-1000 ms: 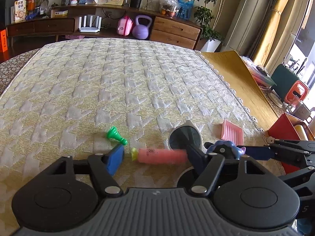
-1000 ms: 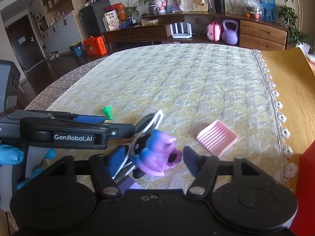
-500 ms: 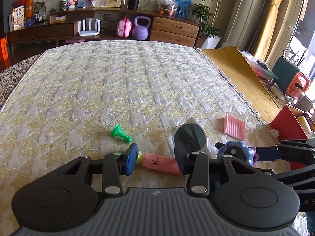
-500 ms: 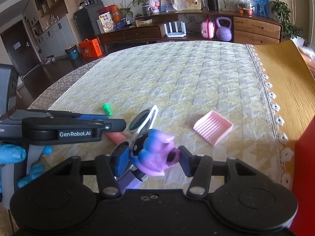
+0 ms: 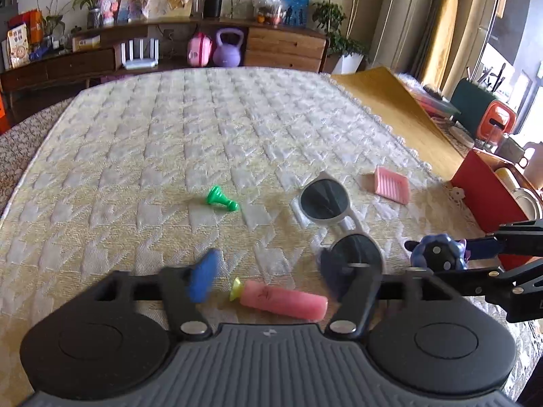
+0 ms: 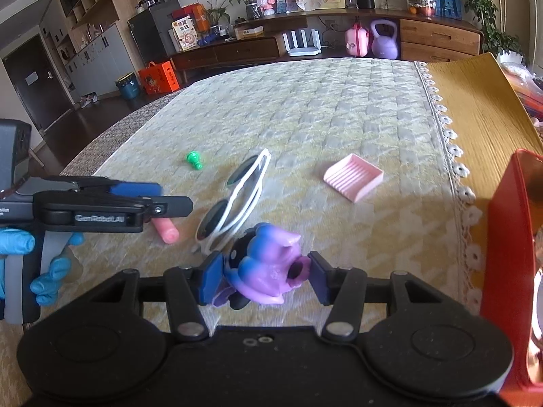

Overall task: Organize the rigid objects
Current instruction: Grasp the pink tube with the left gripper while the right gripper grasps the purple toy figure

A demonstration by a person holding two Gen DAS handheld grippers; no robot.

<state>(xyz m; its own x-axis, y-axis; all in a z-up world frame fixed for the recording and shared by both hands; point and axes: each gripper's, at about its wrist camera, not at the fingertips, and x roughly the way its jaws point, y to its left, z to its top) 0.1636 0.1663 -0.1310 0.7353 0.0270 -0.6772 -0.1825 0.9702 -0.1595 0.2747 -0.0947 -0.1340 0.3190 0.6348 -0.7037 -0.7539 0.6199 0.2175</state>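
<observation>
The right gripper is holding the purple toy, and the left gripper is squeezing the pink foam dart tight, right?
Not quite. The right gripper does hold the purple toy, but the left gripper is not squeezing the pink foam dart. The left wrist view shows its jaws, which have just been opening, standing apart, with the dart lying loose on the quilted cloth between them.

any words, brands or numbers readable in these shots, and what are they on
"GenRobot.AI": white lettering on the side of the left claw, blurred but still legible.
Dark scribble on the pink foam dart: too smeared to read.
Chinese characters on the yellow box on the far sideboard: too small to make out.
Marking on the orange box on the floor: too small to read.
Nothing else carries readable text.
</observation>
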